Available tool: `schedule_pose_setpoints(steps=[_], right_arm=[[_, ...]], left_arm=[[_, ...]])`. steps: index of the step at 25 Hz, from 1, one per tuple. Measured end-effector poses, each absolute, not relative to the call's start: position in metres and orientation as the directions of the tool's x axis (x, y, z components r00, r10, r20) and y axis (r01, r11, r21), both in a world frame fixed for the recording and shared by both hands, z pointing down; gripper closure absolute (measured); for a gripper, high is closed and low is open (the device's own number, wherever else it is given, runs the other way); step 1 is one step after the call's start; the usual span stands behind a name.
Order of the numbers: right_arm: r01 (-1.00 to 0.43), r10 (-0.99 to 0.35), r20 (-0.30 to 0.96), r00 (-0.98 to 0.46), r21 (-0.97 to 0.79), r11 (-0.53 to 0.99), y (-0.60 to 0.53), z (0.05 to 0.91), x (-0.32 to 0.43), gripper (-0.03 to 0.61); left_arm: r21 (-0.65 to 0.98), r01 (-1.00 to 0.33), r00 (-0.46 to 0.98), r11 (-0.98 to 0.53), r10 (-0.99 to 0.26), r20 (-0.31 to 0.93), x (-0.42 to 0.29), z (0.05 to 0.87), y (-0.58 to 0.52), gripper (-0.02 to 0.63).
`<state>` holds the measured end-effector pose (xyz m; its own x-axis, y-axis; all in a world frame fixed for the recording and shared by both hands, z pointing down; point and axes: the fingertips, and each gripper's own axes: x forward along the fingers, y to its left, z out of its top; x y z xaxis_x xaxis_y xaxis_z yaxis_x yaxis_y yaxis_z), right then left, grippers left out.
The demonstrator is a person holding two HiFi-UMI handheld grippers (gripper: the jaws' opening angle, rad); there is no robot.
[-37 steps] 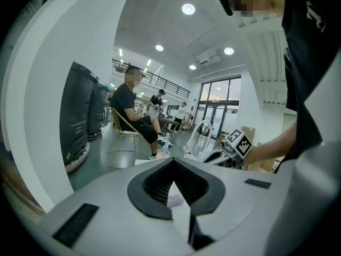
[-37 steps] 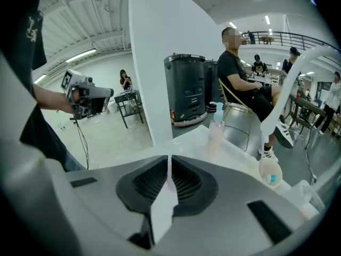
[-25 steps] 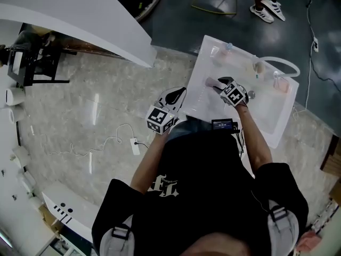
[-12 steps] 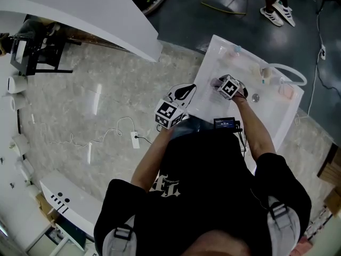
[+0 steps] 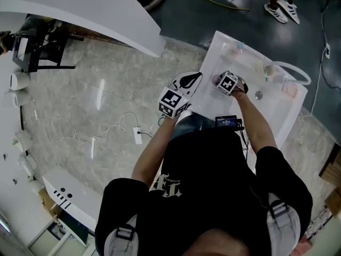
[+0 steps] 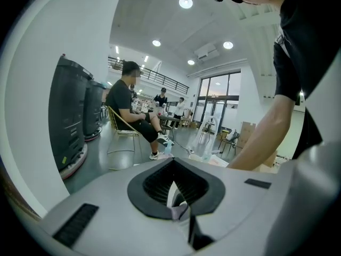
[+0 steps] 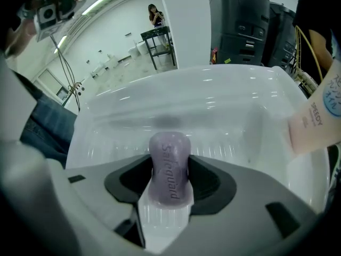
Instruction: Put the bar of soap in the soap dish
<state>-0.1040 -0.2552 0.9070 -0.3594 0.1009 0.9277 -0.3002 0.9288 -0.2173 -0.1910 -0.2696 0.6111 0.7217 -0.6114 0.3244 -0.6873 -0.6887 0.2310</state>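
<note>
A purple bar of soap [image 7: 169,172] lies lengthwise between the jaws of my right gripper [image 7: 169,188], over a clear ribbed soap dish [image 7: 229,151] in the white sink [image 7: 186,89]. The jaws have just been opening; the bar sits between them with the pads close at its sides. From the head view the right gripper [image 5: 218,82] points steeply down into the sink's near-left part, the soap [image 5: 215,80] at its tip. My left gripper [image 5: 187,81] hovers at the sink's left rim, and in the left gripper view its jaws [image 6: 178,209] are shut with nothing in them.
A pink bottle [image 7: 318,116] stands at the right of the sink. A faucet [image 5: 290,68] arches over the far end, and a drain [image 5: 259,95] shows in the basin [image 5: 277,111]. A seated person [image 6: 130,113] and chairs are beyond. A cable and plug [image 5: 137,135] lie on the marble floor.
The right gripper has come down into the sink with the soap and tipped steeper. The left gripper has drifted toward the sink's left rim.
</note>
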Motion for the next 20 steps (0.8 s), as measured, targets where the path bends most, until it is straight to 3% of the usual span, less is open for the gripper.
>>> schedule_pose_setpoints(steps=[4, 20], right_arm=[[-0.302, 0.121, 0.941, -0.316, -0.221, 0.928, -0.254, 0.911, -0.098, 0.382], [-0.289, 0.049, 0.93, -0.364, -0.162, 0.943, -0.262, 0.908, -0.103, 0.376]], left_arm=[[0.234, -0.683, 0.727, -0.692, -0.612, 0.312, -0.183, 0.61, -0.279, 0.606], [0.272, -0.652, 0.754, -0.708, -0.568, 0.33, -0.171, 0.629, -0.273, 0.606]])
